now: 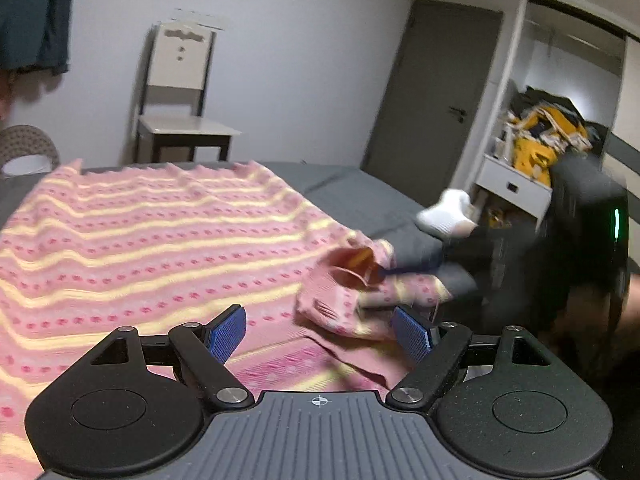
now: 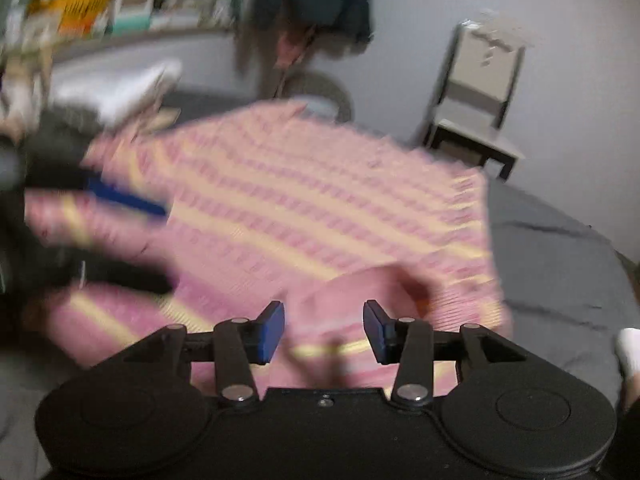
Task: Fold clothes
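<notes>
Left gripper point(image 1: 320, 334) gapes over pink sweater's point(image 1: 140, 240) bunched edge.

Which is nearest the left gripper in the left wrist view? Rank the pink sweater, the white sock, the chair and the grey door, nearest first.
1. Pink sweater: right at the open jaws of the left gripper.
2. White sock: on the bed, to the right.
3. Chair at the far wall, left, and grey door, right: too close to call.

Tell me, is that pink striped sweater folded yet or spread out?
Mostly spread out: the sweater lies flat across the grey bed, with only one bunched corner lifted near the open tongs.
</notes>
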Demonstrator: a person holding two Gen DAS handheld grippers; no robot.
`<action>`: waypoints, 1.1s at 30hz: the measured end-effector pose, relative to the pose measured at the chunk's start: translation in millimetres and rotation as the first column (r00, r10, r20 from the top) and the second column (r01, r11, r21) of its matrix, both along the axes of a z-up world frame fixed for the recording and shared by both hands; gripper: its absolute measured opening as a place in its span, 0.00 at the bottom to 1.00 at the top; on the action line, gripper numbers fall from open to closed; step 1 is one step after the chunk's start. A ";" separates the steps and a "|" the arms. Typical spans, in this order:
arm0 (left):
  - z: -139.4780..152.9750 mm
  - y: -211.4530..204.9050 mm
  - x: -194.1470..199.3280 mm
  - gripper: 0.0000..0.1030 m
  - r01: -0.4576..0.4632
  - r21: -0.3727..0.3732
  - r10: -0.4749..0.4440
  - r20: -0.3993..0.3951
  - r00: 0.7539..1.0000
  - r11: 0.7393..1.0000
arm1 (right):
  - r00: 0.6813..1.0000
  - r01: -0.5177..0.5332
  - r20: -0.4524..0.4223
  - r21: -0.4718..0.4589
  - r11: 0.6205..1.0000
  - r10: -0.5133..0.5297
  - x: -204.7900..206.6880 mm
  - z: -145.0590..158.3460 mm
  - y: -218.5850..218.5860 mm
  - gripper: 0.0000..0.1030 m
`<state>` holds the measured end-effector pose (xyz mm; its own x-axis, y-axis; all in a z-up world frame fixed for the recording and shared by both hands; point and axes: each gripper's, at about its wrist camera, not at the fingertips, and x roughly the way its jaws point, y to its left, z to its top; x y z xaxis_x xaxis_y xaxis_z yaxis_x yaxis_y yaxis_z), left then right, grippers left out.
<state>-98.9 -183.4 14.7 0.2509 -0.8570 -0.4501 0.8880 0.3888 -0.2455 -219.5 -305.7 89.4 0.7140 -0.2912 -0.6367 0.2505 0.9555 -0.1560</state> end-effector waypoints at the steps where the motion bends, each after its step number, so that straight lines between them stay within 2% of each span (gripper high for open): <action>1: -1.3 -5.1 -4.4 0.79 0.009 0.007 -0.009 0.015 1.000 1.000 | 1.000 0.008 -0.012 -0.009 1.000 -0.008 -2.1 5.1 -16.1 0.41; 3: -1.4 -15.1 -21.8 0.79 0.019 0.038 -0.021 0.072 0.997 0.999 | 0.994 -0.066 -0.092 -0.056 0.996 0.061 -2.8 4.6 -43.4 0.40; 5: 0.0 -33.1 -34.3 0.78 -0.006 0.096 -0.009 0.150 0.989 0.995 | 0.966 -0.210 -0.187 -0.171 0.963 0.178 -5.3 -1.3 -57.2 0.40; 7: 2.1 -49.2 -46.2 0.78 -0.028 0.135 -0.003 0.223 0.975 0.990 | 0.912 -0.383 -0.261 -0.262 0.886 0.317 -12.1 -8.6 -58.8 0.39; 9: 4.4 -63.9 -50.8 0.78 -0.027 0.153 -0.012 0.249 0.969 0.988 | 0.850 -0.516 -0.312 -0.331 0.790 0.424 -14.7 -16.3 -58.3 0.37; 11: 4.9 -77.5 -51.1 0.68 -0.044 0.178 -0.002 0.253 0.968 0.983 | 0.810 -0.581 -0.359 -0.383 0.718 0.464 -10.1 -24.9 -59.5 0.35; 12: 4.1 -81.4 -48.5 0.55 -0.056 0.191 0.008 0.241 0.971 0.980 | 0.790 -0.608 -0.384 -0.399 0.686 0.477 -7.1 -29.3 -60.6 0.32; 13: 3.3 -84.4 -45.9 0.50 -0.066 0.204 0.018 0.227 0.974 0.977 | 0.762 -0.644 -0.413 -0.402 0.652 0.499 -5.3 -33.5 -61.5 0.28; 15: 0.1 -84.9 -38.5 0.48 -0.082 0.219 0.042 0.181 0.983 0.972 | 0.716 -0.697 -0.451 -0.421 0.580 0.532 -3.3 -41.4 -62.2 0.26; 16: -1.6 -84.9 -35.4 0.48 -0.087 0.219 0.051 0.166 0.985 0.972 | 0.703 -0.711 -0.454 -0.430 0.557 0.547 -1.5 -44.2 -63.3 0.26; 17: -3.4 -85.2 -32.3 0.48 -0.093 0.221 0.060 0.153 0.986 0.971 | 0.696 -0.718 -0.446 -0.424 0.552 0.563 2.8 -44.7 -66.9 0.24; 18: -5.8 -86.6 -29.8 0.47 -0.099 0.233 0.065 0.149 0.987 0.967 | 0.693 -0.721 -0.431 -0.406 0.562 0.577 8.1 -42.6 -71.2 0.21; 20: -12.3 -90.1 -24.6 0.38 -0.101 0.263 0.068 0.133 0.989 0.960 | 0.697 -0.716 -0.395 -0.348 0.605 0.599 17.7 -36.5 -80.7 0.07; 21: -16.3 -92.3 -21.5 0.31 -0.096 0.280 0.065 0.115 0.991 0.955 | 0.703 -0.710 -0.374 -0.319 0.627 0.605 22.9 -34.0 -86.4 0.08; 23: -21.7 -95.3 -19.4 0.29 -0.093 0.304 0.064 0.105 0.992 0.948 | 0.729 -0.682 -0.315 -0.249 0.688 0.608 32.6 -27.9 -101.4 0.07; 24: -23.9 -97.1 -18.9 0.26 -0.094 0.311 0.064 0.105 0.992 0.946 | 0.747 -0.661 -0.282 -0.219 0.718 0.602 35.0 -24.1 -108.2 0.07; 26: -25.9 -98.6 -18.5 0.25 -0.096 0.313 0.068 0.101 0.993 0.945 | 0.804 -0.590 -0.200 -0.146 0.794 0.560 40.0 -18.0 -126.6 0.07; 28: -26.5 -99.5 -17.8 0.13 -0.103 0.311 0.077 0.096 0.992 0.945 | 0.868 -0.486 -0.119 -0.005 0.874 0.482 49.1 -16.8 -151.3 0.07; 29: -26.4 -98.9 -17.5 0.10 -0.114 0.309 0.089 0.094 0.992 0.944 | 0.897 -0.425 -0.086 0.098 0.900 0.433 55.4 -19.6 -165.4 0.07; 31: -25.3 -96.5 -15.8 0.05 -0.129 0.309 0.112 0.070 0.991 0.942 | 0.935 -0.325 -0.056 0.263 0.908 0.351 62.9 -30.2 -187.3 0.07; 33: -23.1 -92.0 -13.3 0.03 -0.140 0.293 0.136 0.033 0.990 0.946 | 0.964 -0.220 -0.045 0.426 0.877 0.263 67.8 -43.2 -205.7 0.07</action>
